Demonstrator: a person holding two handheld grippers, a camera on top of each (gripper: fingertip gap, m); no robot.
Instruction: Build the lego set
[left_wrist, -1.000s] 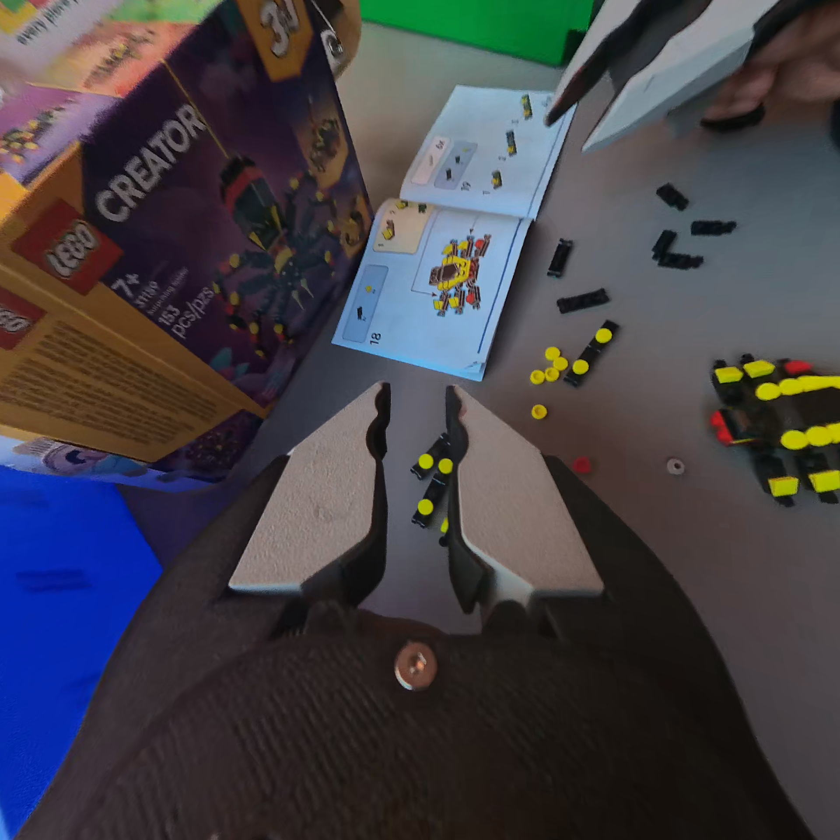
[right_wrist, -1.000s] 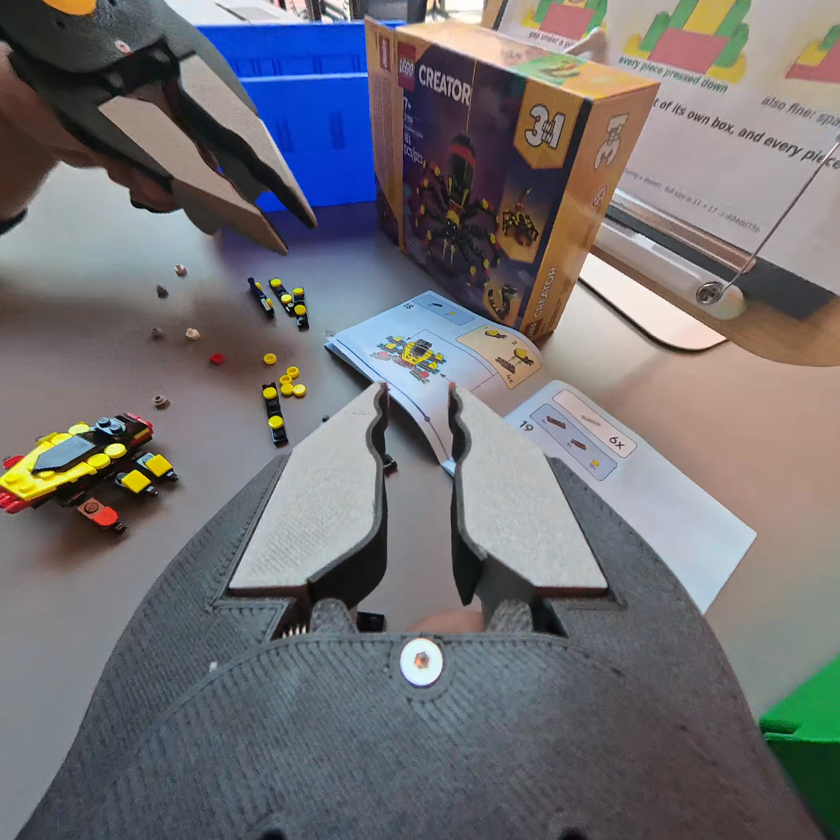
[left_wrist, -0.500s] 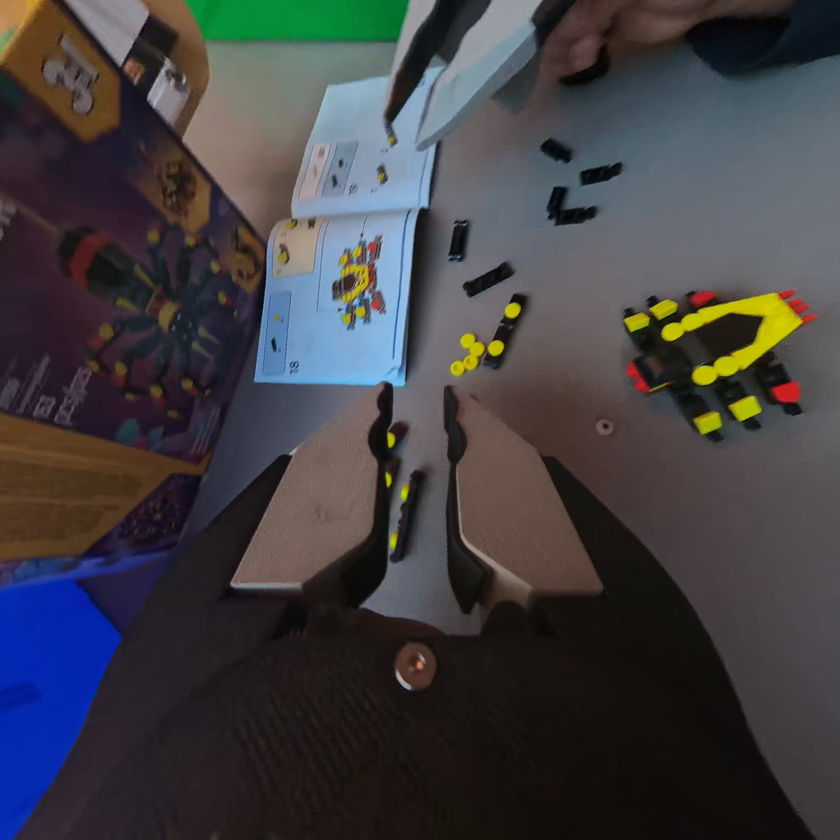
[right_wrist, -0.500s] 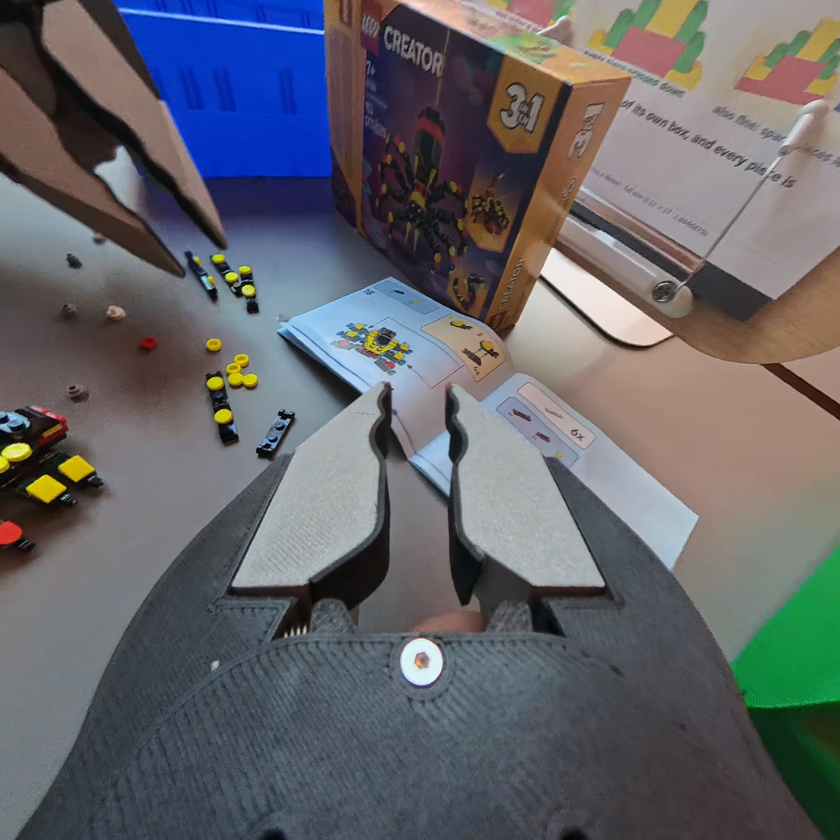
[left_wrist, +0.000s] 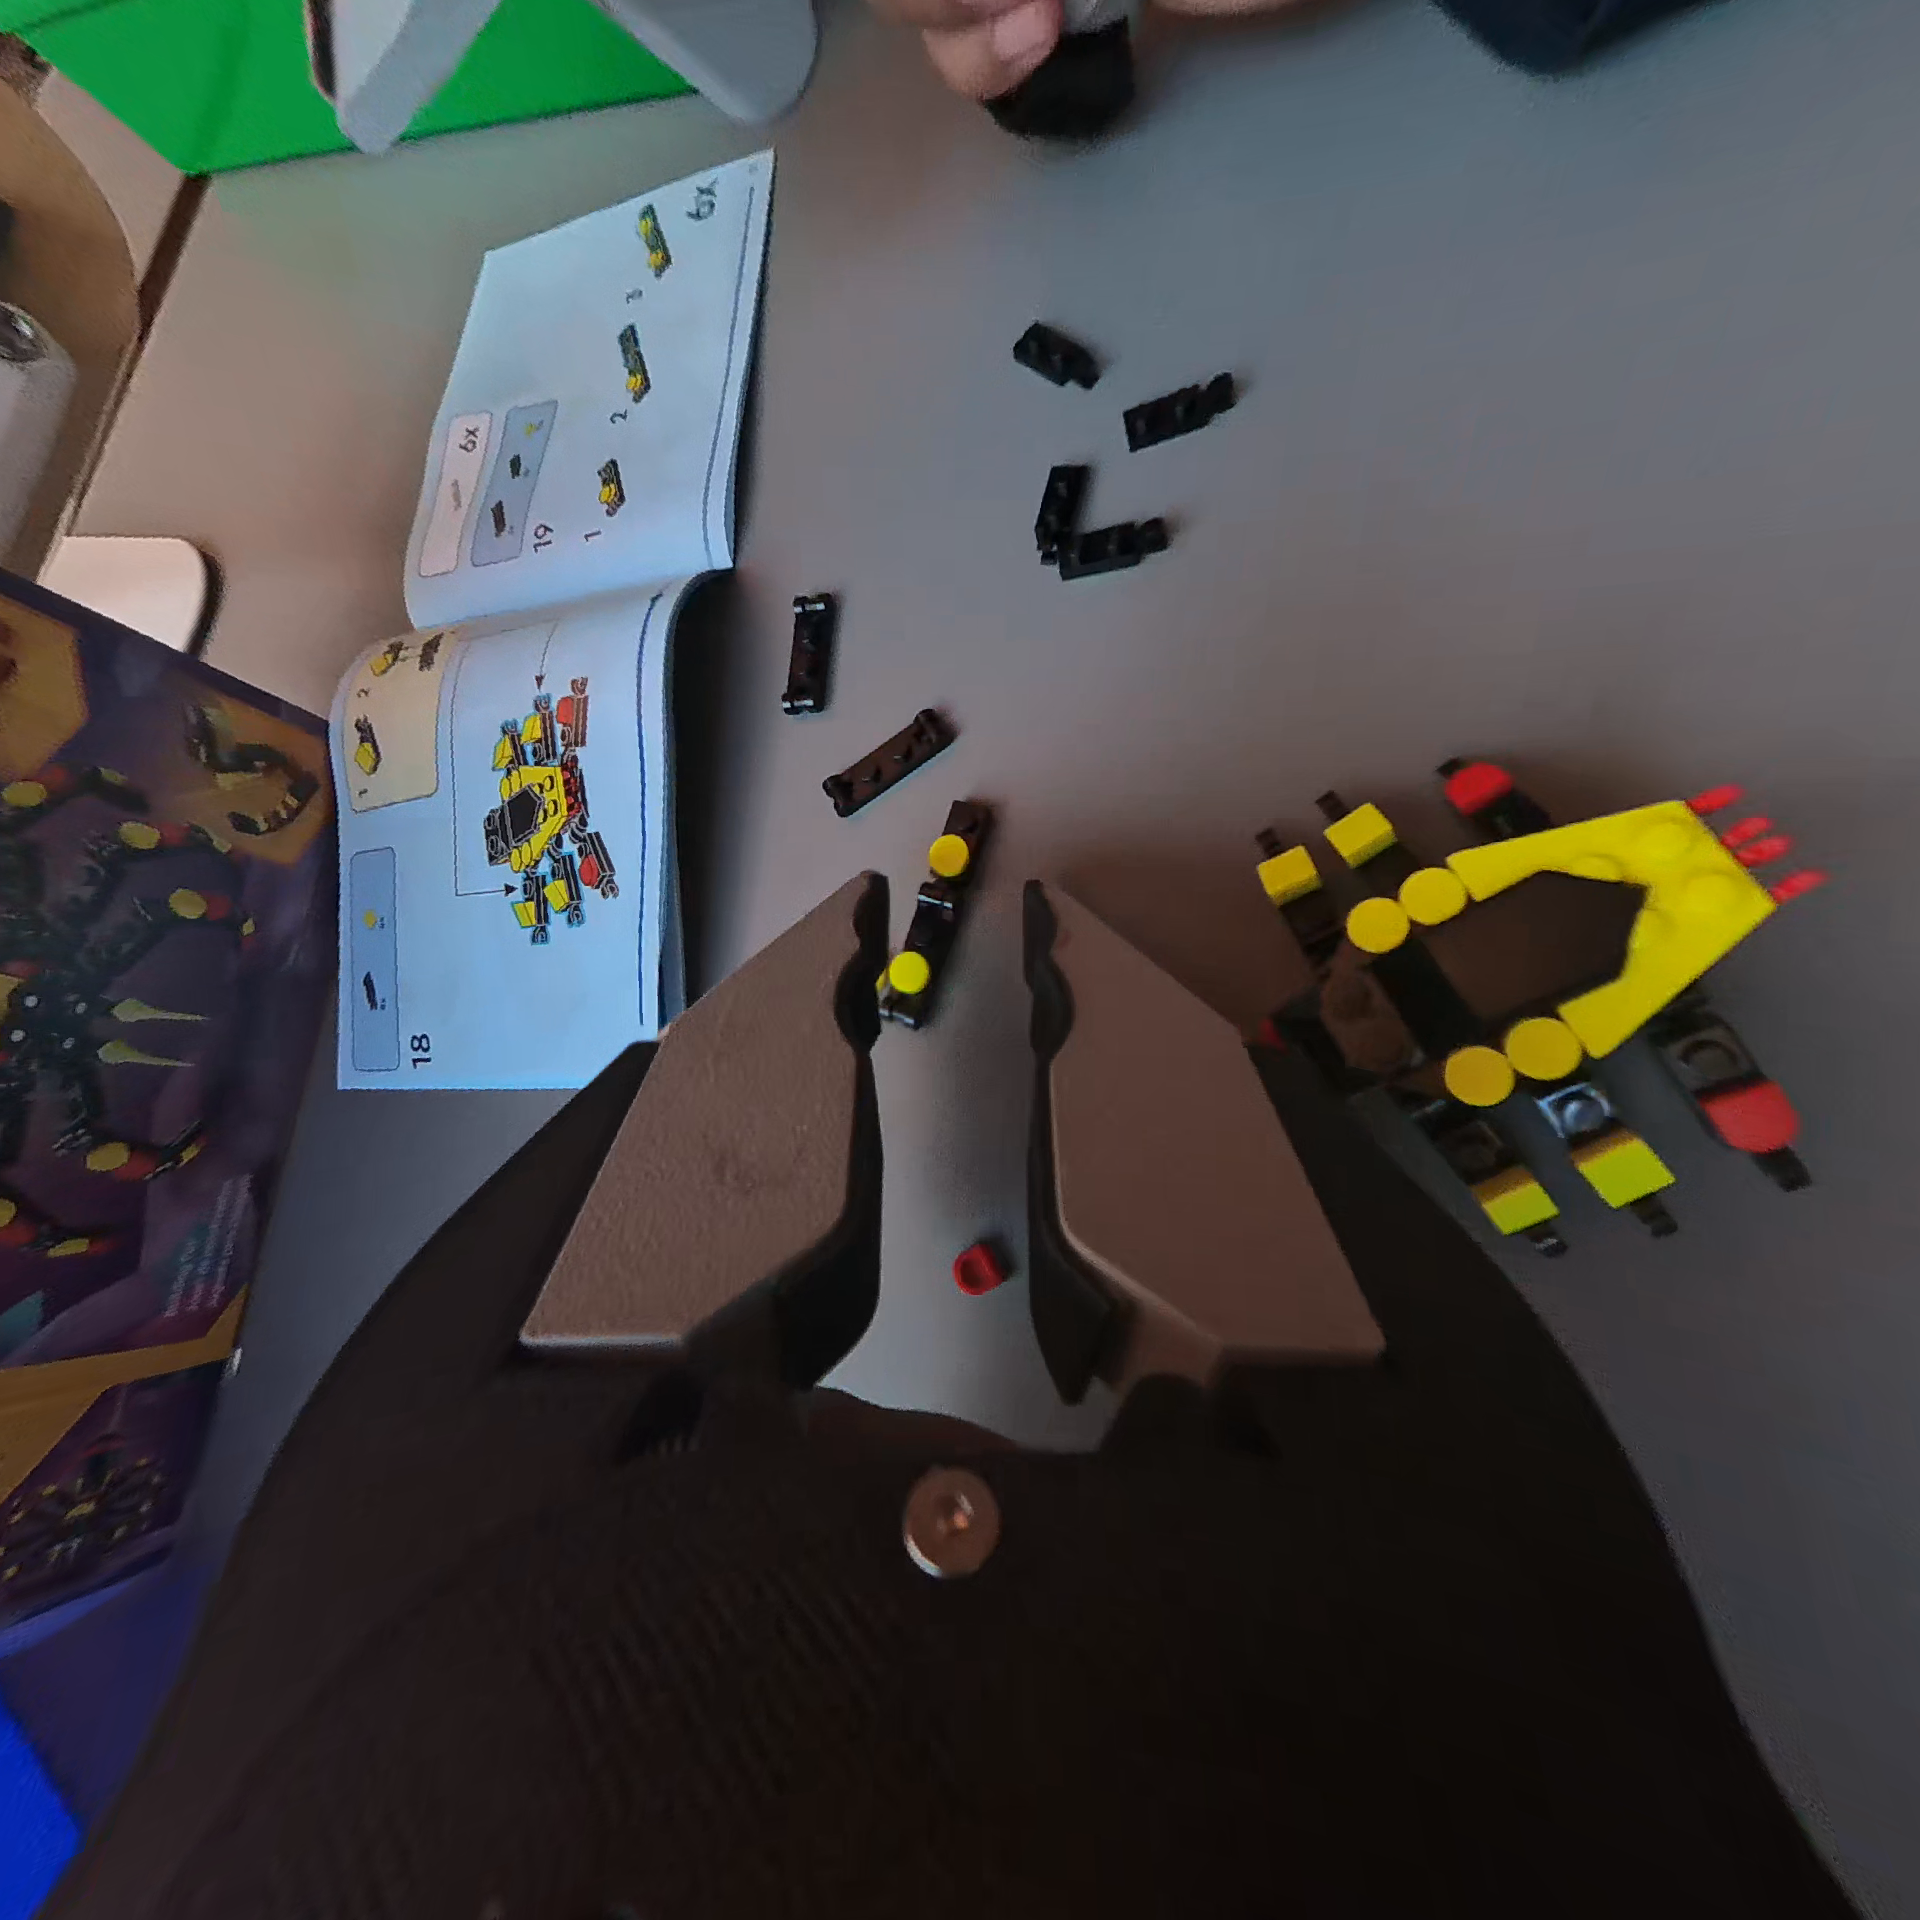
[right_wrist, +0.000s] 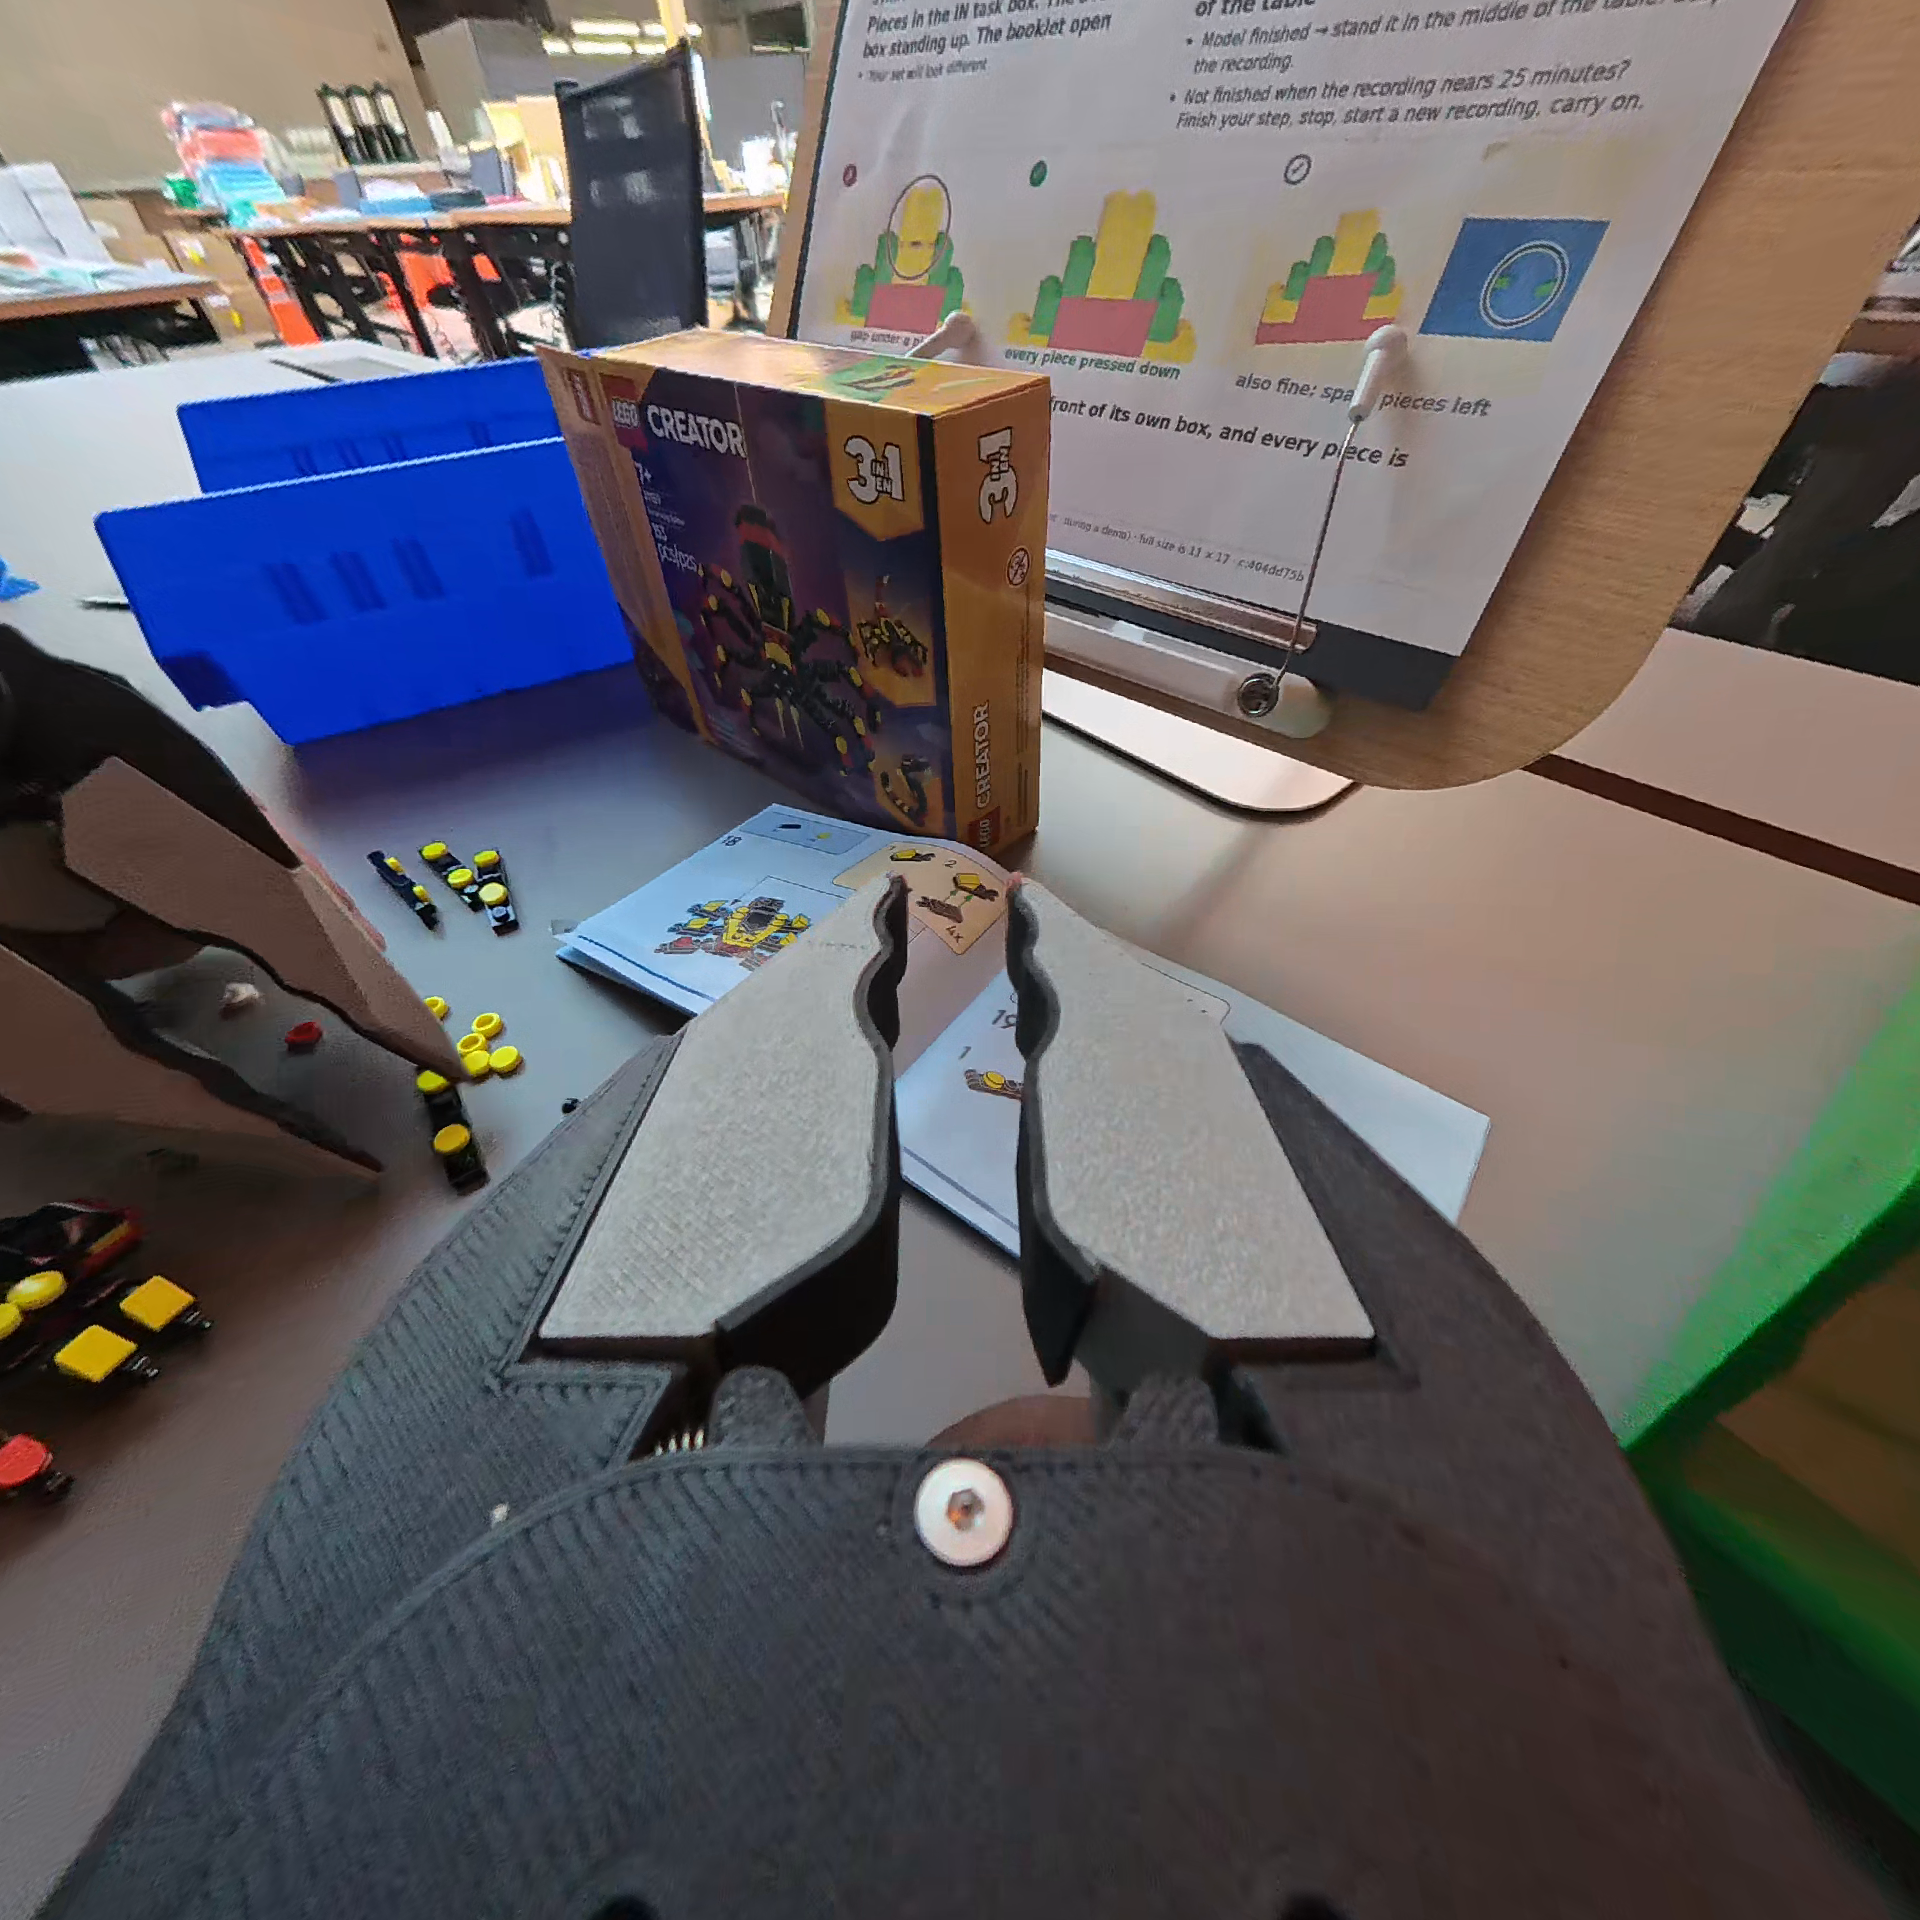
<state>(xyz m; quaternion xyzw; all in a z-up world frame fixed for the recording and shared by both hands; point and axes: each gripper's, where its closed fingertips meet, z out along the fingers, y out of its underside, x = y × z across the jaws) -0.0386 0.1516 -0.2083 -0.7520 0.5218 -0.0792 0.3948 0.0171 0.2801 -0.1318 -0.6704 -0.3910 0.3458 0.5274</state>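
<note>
My left gripper is open and low over the table. A black leg piece with two yellow round tiles lies between its fingertips, not gripped. A small red piece lies further back between the fingers. The partly built yellow and black model sits just to the right. My right gripper is open and empty, held above the open instruction booklet. The left gripper also shows there, its tip by the leg piece and loose yellow tiles.
Several loose black pieces lie beyond the left gripper. The set's box stands behind the booklet, with blue bins to its left and an instruction board behind. More leg pieces lie near the bins. A green bin is on the right.
My left gripper moved away from the cluster of leg pieces by the box to the single leg piece beside the model. My right gripper tilted up over the booklet.
</note>
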